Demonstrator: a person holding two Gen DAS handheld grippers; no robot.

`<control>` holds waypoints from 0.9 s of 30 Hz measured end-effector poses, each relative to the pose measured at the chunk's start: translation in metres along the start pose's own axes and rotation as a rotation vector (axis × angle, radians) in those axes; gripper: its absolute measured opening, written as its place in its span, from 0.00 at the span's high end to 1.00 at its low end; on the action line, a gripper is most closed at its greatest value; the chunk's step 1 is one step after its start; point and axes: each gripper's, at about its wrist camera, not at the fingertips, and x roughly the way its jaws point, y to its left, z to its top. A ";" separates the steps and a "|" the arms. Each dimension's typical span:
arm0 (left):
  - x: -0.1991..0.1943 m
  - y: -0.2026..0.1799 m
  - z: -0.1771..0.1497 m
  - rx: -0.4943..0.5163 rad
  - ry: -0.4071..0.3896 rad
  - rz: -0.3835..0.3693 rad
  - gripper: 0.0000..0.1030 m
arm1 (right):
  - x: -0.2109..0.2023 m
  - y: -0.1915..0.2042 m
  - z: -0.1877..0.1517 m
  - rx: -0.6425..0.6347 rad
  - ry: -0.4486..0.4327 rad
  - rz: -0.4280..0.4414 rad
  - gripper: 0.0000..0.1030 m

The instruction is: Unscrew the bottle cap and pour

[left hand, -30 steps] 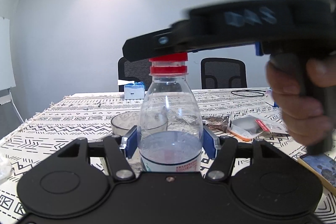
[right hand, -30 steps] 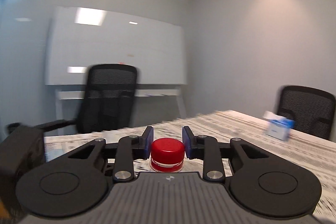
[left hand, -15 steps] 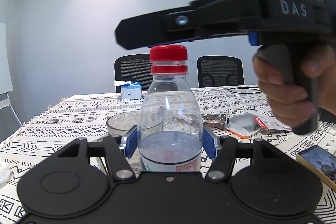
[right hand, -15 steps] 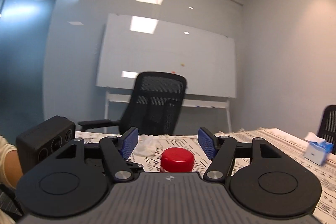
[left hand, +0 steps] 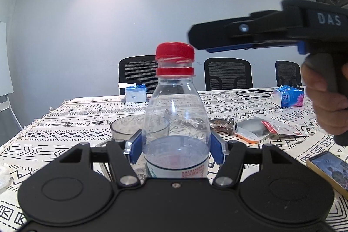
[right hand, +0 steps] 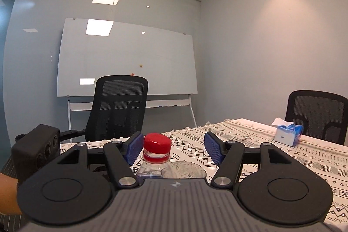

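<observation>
A clear plastic bottle (left hand: 176, 123), partly filled with water, stands upright between the pads of my left gripper (left hand: 176, 148), which is shut on its body. Its red cap (left hand: 175, 53) sits raised and tilted on the neck, above the red ring. My right gripper (right hand: 173, 148) is open and empty; the cap (right hand: 157, 142) lies close to its left pad, a little lower. In the left wrist view the right gripper (left hand: 245, 36) hovers to the right of the cap, at about cap height. A glass bowl (left hand: 125, 128) stands just behind the bottle.
The patterned tablecloth (left hand: 76, 121) carries a tissue box (left hand: 135, 92), a blue tissue pack (left hand: 287, 96), snack packets (left hand: 256, 131), a black cable (left hand: 253, 93) and a phone (left hand: 330, 170) at the right edge. Black chairs (left hand: 227, 73) stand behind the table. A whiteboard (right hand: 128, 62) stands beyond the table end.
My right gripper has opened, let go of the cap and drawn back to the right. The cap now sits higher and tilted on the neck. The left gripper and bottle have not moved.
</observation>
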 end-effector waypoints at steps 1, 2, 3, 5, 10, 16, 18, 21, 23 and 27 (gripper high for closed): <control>0.000 0.000 0.000 0.001 0.000 0.001 0.37 | 0.000 0.002 0.000 0.002 -0.001 0.008 0.42; 0.000 0.000 0.000 0.002 0.000 0.002 0.37 | 0.002 0.004 0.000 -0.001 -0.002 0.004 0.42; 0.000 0.000 0.000 0.003 0.000 0.003 0.37 | 0.005 0.005 0.001 -0.001 -0.003 0.000 0.42; 0.001 -0.001 0.001 0.003 0.001 0.004 0.37 | 0.012 0.008 0.000 0.004 0.001 -0.004 0.42; 0.002 -0.001 0.001 0.005 0.003 0.006 0.37 | 0.024 0.006 0.001 0.066 0.016 0.046 0.71; 0.000 0.001 0.000 0.003 0.004 0.004 0.37 | 0.014 0.008 0.011 0.088 -0.041 0.015 0.71; 0.000 0.001 0.000 0.000 0.003 0.003 0.37 | 0.009 0.007 0.015 0.106 -0.052 -0.023 0.71; 0.000 0.002 0.000 0.000 0.003 0.003 0.36 | 0.007 0.003 0.014 0.143 -0.039 -0.121 0.71; 0.000 0.001 -0.001 0.002 0.004 0.004 0.36 | 0.006 -0.002 0.008 0.180 -0.013 -0.204 0.71; 0.000 0.001 -0.001 0.002 0.003 0.007 0.36 | 0.005 -0.014 -0.013 0.262 0.062 -0.359 0.71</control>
